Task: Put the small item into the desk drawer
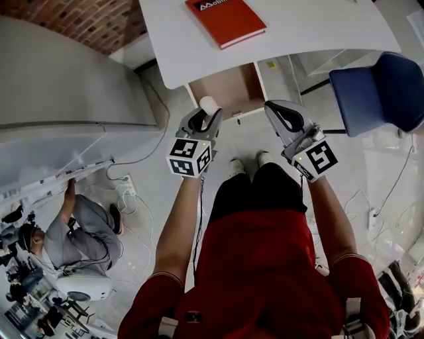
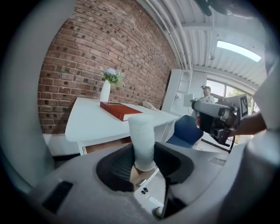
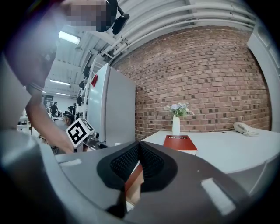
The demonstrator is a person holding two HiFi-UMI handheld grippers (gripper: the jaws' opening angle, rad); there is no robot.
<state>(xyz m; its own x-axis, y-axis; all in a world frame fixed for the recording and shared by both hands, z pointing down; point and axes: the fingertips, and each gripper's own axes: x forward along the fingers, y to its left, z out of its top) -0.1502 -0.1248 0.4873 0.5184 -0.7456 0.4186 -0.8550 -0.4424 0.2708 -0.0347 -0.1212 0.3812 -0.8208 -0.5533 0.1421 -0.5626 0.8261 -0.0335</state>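
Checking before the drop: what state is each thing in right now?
left gripper: shut on the cylinder.
cylinder: held, sticking out past the jaws.
right gripper: shut, empty.
drawer: open, visible part bare.
book: closed, flat on the desk.

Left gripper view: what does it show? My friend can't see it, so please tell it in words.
The left gripper holds a small white cylinder between its black jaws. Behind it stands a white desk with a red book and a white vase of flowers, in front of a brick wall.
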